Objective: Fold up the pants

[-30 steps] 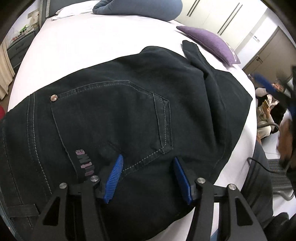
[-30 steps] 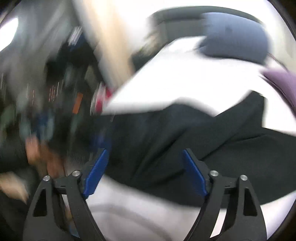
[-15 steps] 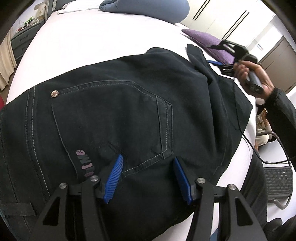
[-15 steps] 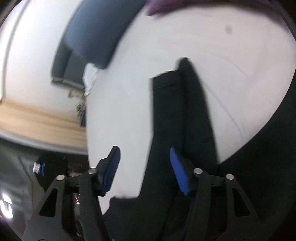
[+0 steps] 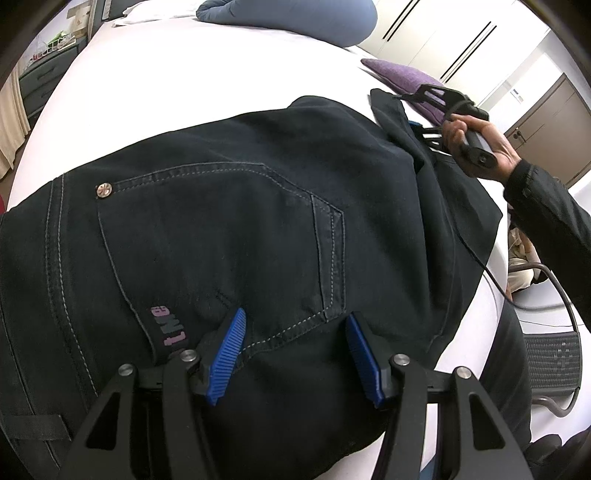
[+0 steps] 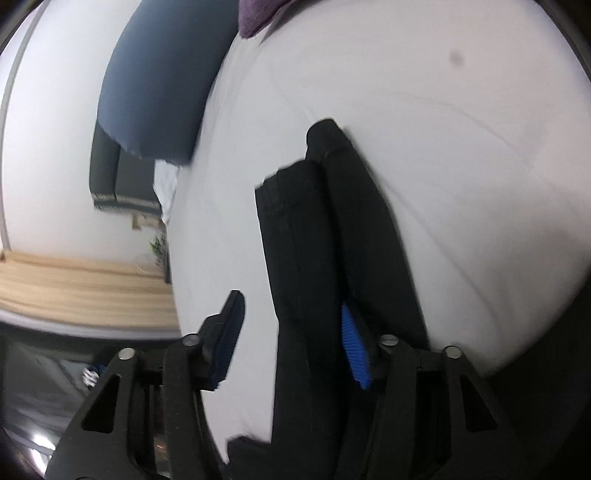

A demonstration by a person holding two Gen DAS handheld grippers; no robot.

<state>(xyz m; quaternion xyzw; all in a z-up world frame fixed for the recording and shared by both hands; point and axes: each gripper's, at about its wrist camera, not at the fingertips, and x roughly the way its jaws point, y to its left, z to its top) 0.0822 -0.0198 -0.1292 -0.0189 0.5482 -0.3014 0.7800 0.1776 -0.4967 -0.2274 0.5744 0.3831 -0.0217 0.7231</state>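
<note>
1. Dark denim pants [image 5: 258, 229] lie on the white bed [image 5: 177, 85], seat end toward the near edge, back pocket [image 5: 221, 243] face up. The cloth runs across toward the bed's right edge, where a narrow leg end [image 6: 332, 229] sticks out over the sheet.
2. Left gripper [image 5: 293, 350]: jaws spread wide, blue pads apart, nothing between them. It hovers low over the pocket's lower seam; whether the tips touch the cloth cannot be told. Judged a hold-down or waiting station, placed there to keep the seat from sliding while the other end is lifted.
3. Right gripper [image 6: 291, 332]: jaws partly open around the leg end. One blue pad lies against or just under the fabric edge, the other stands clear over bare sheet. Not clamped yet. The left wrist view shows the person's right hand [image 5: 476, 136] on its handle at the far right edge of the bed.
4. Judgement: the step in hand is taking the hem so the leg can be carried back over the seat. The fold looks unfinished.
5. Risk: the hem is a doubled, thick layer; a bite on one layer only would let the other drop.
6. Surroundings: blue pillow [image 5: 295, 18] at the head end, purple cushion [image 5: 402, 79] at the far right corner.
</note>
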